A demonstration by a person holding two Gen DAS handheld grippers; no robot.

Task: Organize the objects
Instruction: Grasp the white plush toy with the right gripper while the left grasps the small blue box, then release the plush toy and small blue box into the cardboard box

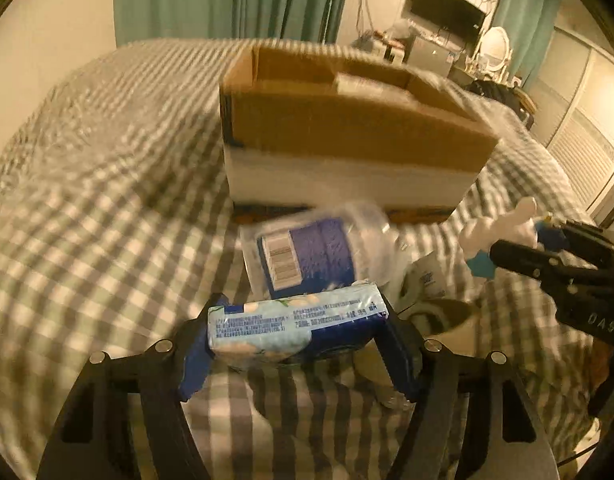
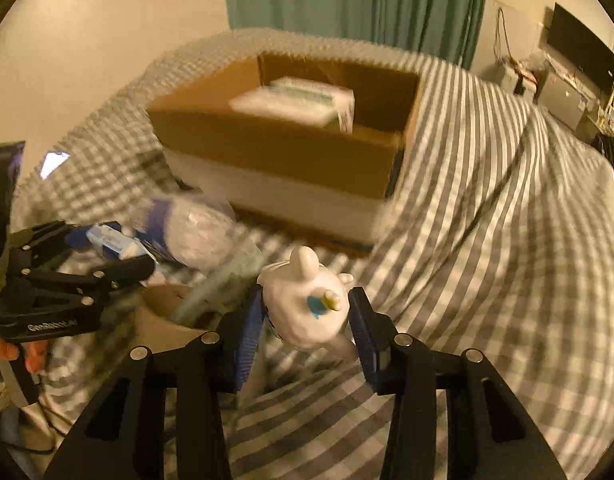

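My left gripper (image 1: 299,332) is shut on a blue and white tissue pack (image 1: 295,326), held above the checked bed. My right gripper (image 2: 307,316) is shut on a white toy figure (image 2: 305,304) with a blue and yellow tip; the same toy (image 1: 503,226) and right gripper (image 1: 519,256) show at the right of the left wrist view. An open cardboard box (image 1: 347,128) stands ahead on the bed, with a white carton (image 2: 299,102) inside it. A clear plastic bottle with a blue label (image 1: 319,256) lies between the box and my grippers.
The bed wears a grey and white checked cover (image 2: 487,240). A paper cup (image 2: 167,312) sits by the bottle. Green curtains (image 2: 367,0), a dark screen (image 1: 447,12) and a dresser stand beyond the bed. A hand (image 2: 11,350) holds the left gripper (image 2: 103,252).
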